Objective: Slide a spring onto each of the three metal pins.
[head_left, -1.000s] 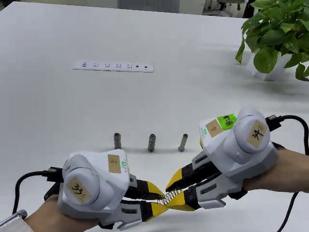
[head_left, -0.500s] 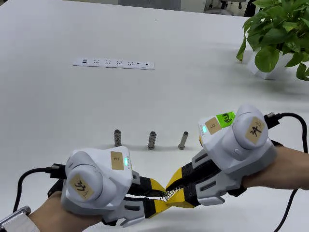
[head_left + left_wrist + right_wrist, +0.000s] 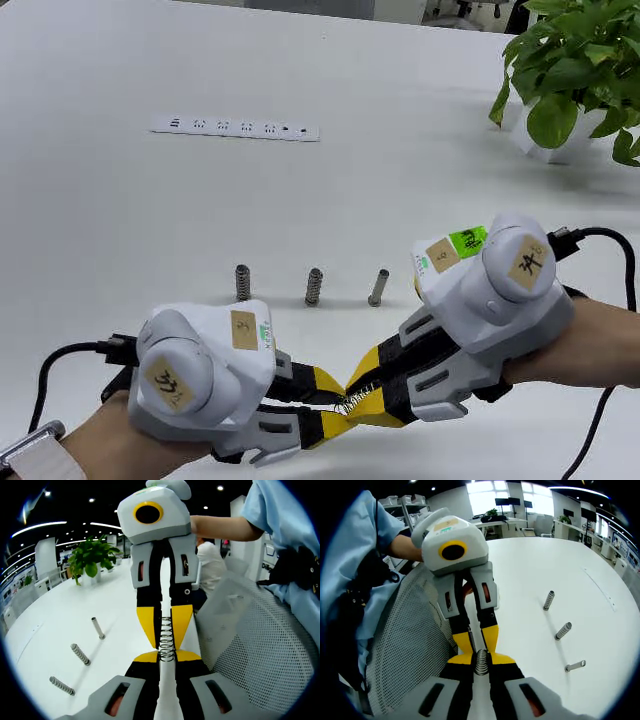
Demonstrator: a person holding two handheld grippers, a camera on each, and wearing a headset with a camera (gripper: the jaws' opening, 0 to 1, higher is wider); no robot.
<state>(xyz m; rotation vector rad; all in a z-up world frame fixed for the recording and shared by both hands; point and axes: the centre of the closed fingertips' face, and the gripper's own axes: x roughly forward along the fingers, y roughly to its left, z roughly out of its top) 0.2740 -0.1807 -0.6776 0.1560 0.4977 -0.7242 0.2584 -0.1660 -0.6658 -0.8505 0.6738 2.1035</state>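
My left gripper and right gripper are tip to tip, low over the white table. Both are clamped on one spring, one end each. Beyond them stand three pins in a row. Left pin and middle pin each carry a spring; right pin is bare.

On the left tongs a round tan sticker read roughly "33" and a small tan sticker perhaps "3", while the right tongs' tan label, round handwritten patch and green tag were illegible.
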